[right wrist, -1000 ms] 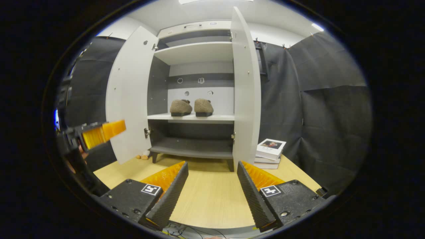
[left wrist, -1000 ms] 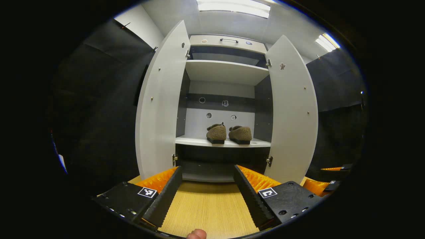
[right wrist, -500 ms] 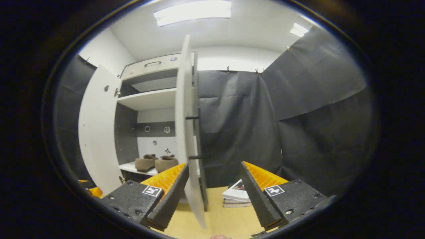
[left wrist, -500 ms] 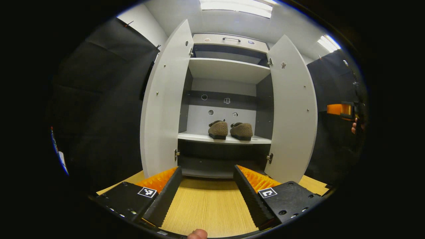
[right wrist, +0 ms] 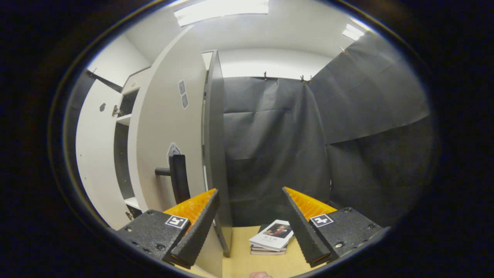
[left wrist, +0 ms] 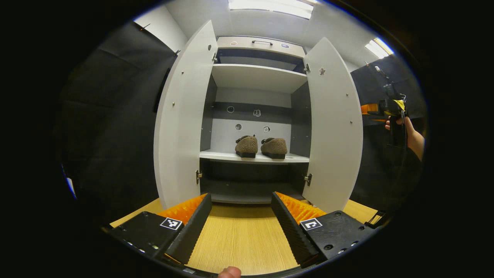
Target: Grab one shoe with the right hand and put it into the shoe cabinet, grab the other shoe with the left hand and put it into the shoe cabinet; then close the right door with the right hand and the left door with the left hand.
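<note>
Both shoes (left wrist: 261,146) shelved. Right gripper (right wrist: 250,216) (fingers spread, empty; left gripper (left wrist: 241,218) same) should push right door (right wrist: 170,127) near its handle (right wrist: 178,177).

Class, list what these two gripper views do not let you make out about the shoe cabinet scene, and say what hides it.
- Small stickers on the cabinet's back wall, left gripper view: too small to identify.
- Lower books in the stack, right gripper view: covered by the top book and the right tongs.
- Right door's outer face, left gripper view: turned away.
</note>
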Demonstrator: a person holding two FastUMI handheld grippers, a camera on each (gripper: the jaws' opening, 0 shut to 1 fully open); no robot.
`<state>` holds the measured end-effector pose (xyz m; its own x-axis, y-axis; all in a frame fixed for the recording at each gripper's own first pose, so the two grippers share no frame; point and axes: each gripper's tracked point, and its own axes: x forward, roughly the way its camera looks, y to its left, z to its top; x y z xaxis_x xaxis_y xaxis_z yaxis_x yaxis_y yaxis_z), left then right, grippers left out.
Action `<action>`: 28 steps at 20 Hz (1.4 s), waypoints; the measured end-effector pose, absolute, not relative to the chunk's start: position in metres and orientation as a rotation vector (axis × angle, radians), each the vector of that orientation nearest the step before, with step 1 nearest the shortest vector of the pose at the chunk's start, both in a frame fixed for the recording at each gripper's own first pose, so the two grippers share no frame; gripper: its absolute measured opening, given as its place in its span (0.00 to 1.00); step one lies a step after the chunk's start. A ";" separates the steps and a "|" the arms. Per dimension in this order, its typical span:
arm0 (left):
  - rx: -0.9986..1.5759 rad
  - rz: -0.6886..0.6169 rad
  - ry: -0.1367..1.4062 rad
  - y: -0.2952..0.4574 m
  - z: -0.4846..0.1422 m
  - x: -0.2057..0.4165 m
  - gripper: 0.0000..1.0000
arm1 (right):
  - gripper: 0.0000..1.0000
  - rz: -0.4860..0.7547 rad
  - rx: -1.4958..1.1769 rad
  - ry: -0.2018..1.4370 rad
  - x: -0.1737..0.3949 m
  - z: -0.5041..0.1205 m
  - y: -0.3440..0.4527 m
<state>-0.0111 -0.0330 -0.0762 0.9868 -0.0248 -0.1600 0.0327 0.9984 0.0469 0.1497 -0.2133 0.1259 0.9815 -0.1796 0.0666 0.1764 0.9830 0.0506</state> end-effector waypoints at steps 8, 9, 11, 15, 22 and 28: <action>0.027 -0.019 0.164 -0.027 -0.075 0.001 0.95 | 0.95 -0.109 -0.051 -0.062 0.148 0.127 -0.193; 0.026 -0.019 0.161 -0.026 -0.075 0.001 0.95 | 0.94 -0.099 -0.038 -0.063 0.152 0.129 -0.186; 0.028 -0.019 0.158 -0.025 -0.074 0.000 0.95 | 0.94 -0.072 -0.039 -0.066 0.152 0.128 -0.168; 0.047 -0.007 0.159 -0.017 -0.074 -0.005 0.95 | 0.94 0.017 -0.056 -0.064 0.162 0.127 -0.124; 0.056 0.047 0.160 0.009 -0.074 -0.016 0.95 | 0.94 0.140 -0.040 -0.064 0.195 0.120 -0.047; 0.049 0.084 0.174 0.029 -0.077 -0.026 0.95 | 0.90 0.141 0.005 -0.057 0.238 0.108 -0.002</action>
